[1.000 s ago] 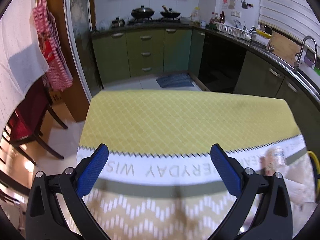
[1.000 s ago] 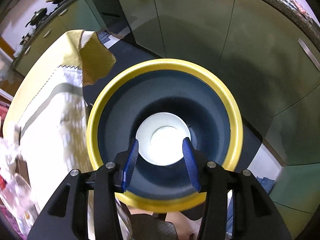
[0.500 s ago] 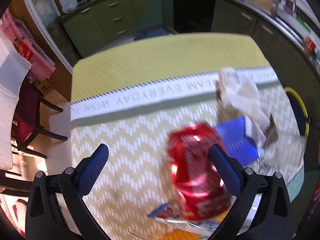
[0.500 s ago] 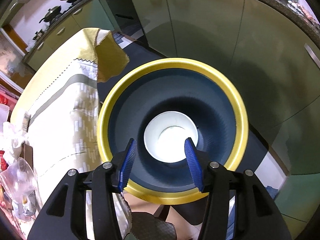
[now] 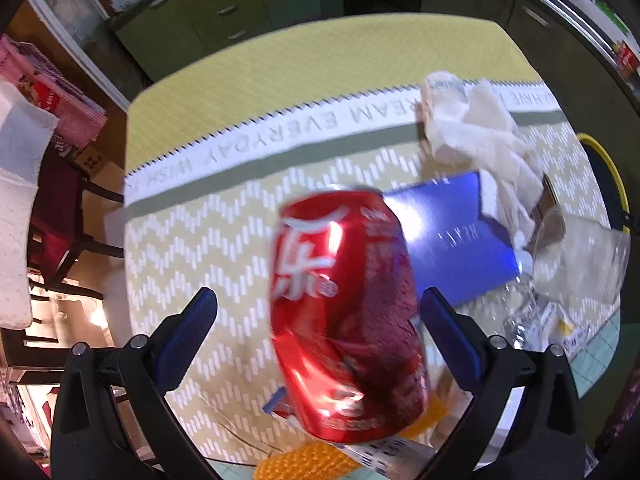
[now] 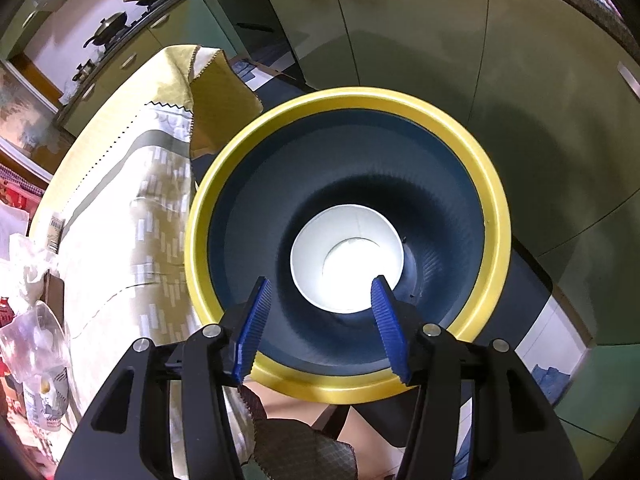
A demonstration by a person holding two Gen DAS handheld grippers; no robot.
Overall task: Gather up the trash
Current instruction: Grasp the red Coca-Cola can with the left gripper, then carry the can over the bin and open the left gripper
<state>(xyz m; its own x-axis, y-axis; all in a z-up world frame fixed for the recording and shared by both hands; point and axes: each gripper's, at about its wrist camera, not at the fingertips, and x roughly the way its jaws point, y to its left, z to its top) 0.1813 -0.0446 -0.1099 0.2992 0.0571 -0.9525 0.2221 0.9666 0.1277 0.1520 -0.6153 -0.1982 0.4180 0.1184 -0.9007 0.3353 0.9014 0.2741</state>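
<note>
One paper cup (image 6: 347,258) is seen at the bottom of the bin (image 6: 494,216), so by that judgement the collecting is only begun. The right gripper (image 6: 322,320) is held over the bin, its jaws moderately apart and empty. Most trash is left on the table (image 5: 280,64): a dented red can (image 5: 344,312) at the centre, a blue box (image 5: 448,236) at its 2 o'clock, crumpled tissue (image 5: 476,140) farther out, and clear plastic wrapping (image 5: 580,256) at 3 o'clock. The left gripper (image 5: 316,316) is spread wide around the can, which is not yet gripped.
</note>
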